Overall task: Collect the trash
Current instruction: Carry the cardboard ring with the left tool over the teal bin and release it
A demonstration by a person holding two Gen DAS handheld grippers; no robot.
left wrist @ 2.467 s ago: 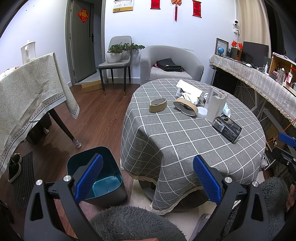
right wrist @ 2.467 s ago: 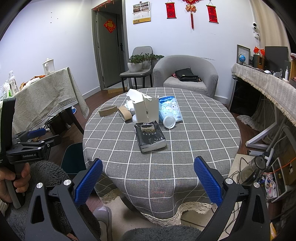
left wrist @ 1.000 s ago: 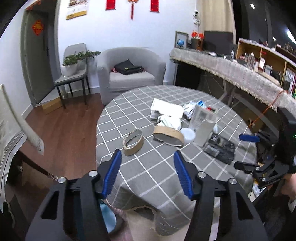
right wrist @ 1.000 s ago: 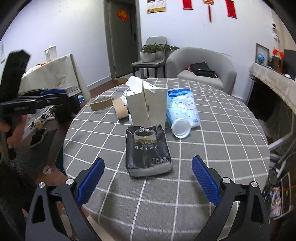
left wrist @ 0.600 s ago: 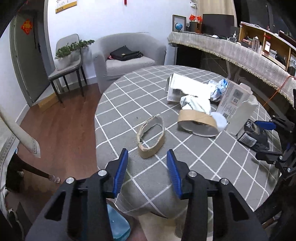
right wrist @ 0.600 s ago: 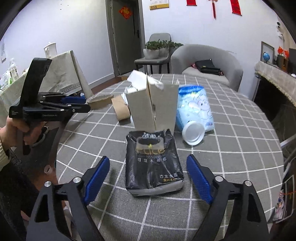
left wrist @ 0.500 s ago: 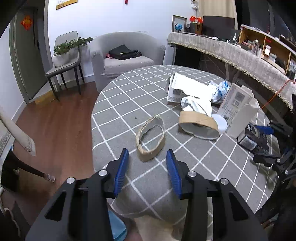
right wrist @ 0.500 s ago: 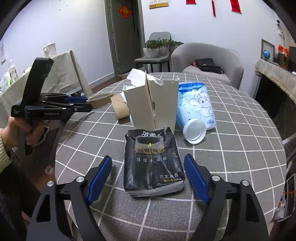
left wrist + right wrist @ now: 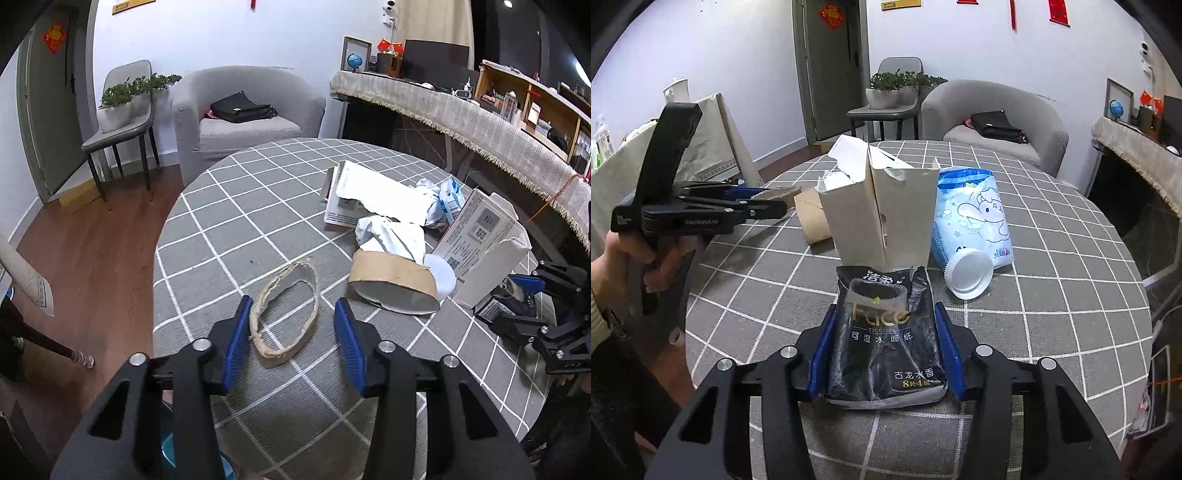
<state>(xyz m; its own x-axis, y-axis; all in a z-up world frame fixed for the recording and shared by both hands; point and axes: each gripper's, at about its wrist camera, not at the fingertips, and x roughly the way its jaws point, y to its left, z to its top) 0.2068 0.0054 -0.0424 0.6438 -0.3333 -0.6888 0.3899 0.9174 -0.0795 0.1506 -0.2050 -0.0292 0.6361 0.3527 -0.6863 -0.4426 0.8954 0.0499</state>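
On the grey checked tablecloth [image 9: 229, 221] lies a torn cardboard ring [image 9: 275, 356]. My left gripper [image 9: 291, 301] straddles it, jaws closing; the left pad is at the ring's edge and the right pad stands clear of it. A black tissue pack [image 9: 886, 347] lies between the blue pads of my right gripper [image 9: 884, 308]. Its jaws are closing and both pads are against the pack's sides. Behind the pack stand a torn white carton [image 9: 886, 214], a blue wipes pack [image 9: 971, 214] and a white lid [image 9: 967, 273].
A wider cardboard ring [image 9: 391, 277], crumpled paper [image 9: 391, 232] and a flat box [image 9: 369, 192] lie mid-table. A grey armchair [image 9: 243, 122] and a chair with plants [image 9: 122, 122] stand beyond. A sliver of a teal bin [image 9: 168, 452] shows below the table edge.
Both grippers moved in over the table and narrowed. The left came down around the cardboard ring; the right closed from wide open onto the black tissue pack.
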